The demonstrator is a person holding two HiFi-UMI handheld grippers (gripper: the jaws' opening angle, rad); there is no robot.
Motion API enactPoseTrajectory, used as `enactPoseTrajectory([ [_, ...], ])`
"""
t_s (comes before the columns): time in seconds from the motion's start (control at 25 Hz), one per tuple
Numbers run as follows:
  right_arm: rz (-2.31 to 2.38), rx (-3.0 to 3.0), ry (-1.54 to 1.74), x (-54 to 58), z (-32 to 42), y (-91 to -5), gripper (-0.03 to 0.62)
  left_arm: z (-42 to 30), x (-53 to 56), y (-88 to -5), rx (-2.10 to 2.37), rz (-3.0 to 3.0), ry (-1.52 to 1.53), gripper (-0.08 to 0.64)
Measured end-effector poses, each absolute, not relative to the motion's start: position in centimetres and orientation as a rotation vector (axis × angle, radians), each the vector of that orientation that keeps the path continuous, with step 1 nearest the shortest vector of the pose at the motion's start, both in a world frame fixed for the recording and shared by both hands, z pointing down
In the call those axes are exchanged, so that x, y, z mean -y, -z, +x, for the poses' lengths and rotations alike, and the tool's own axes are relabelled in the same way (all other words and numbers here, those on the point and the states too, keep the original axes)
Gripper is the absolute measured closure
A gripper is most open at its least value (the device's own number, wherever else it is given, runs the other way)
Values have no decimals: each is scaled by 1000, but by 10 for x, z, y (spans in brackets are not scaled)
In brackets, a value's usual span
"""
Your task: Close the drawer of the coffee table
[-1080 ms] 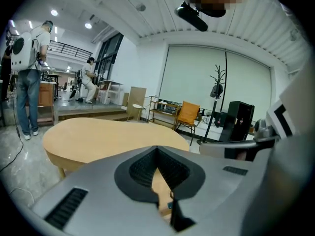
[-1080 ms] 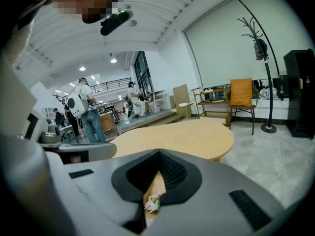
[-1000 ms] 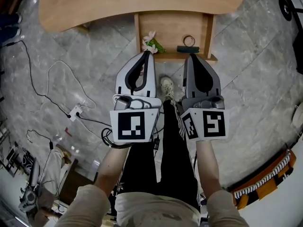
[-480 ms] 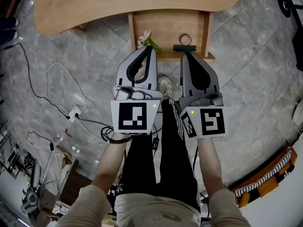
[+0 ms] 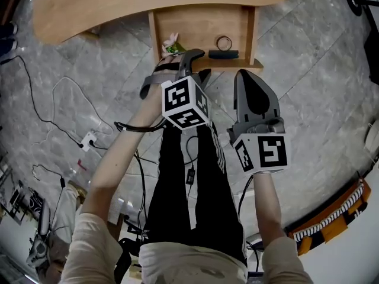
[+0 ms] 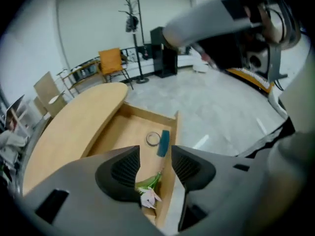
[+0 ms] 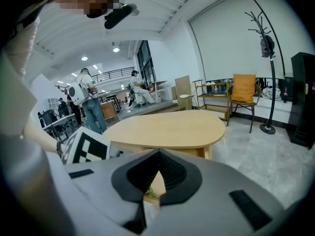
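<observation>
While the left tool (image 5: 198,61) opens, empty, above the drawer (image 5: 195,31), its stiff front board (image 5: 228,64) looks best to push; right tool (image 5: 244,76) closed, empty.

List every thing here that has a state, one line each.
drawer: pulled open
left gripper: jaws opening, nothing gripped between them
right gripper: shut, empty
flower: lying in the drawer
ring: lying flat in the drawer
</observation>
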State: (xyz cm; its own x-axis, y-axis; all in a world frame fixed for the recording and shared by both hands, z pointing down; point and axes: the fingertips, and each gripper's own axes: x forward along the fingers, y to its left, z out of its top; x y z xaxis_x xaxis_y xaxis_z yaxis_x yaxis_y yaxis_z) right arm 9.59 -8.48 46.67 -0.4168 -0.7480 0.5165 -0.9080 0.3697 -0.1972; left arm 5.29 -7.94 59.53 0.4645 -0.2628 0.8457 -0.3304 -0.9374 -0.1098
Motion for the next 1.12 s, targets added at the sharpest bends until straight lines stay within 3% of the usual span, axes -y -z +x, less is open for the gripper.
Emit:
enactPoseTrajectory([
  [0.32, 1413, 2254, -708, 66, 108, -489, 588, 38, 41, -680, 249, 2543, -1906, 377],
  [0.6, 1390, 2245, -744, 61, 106, -501, 588, 24, 35, -711, 227, 2444, -1997, 377],
  [0.84, 1360, 2253, -772, 61, 100, -510, 588, 27, 34, -722, 231, 2483, -2060, 482],
  [1.12, 1369, 2231, -812, 60, 98, -517, 588, 28, 34, -722, 260, 2486, -2070, 486],
])
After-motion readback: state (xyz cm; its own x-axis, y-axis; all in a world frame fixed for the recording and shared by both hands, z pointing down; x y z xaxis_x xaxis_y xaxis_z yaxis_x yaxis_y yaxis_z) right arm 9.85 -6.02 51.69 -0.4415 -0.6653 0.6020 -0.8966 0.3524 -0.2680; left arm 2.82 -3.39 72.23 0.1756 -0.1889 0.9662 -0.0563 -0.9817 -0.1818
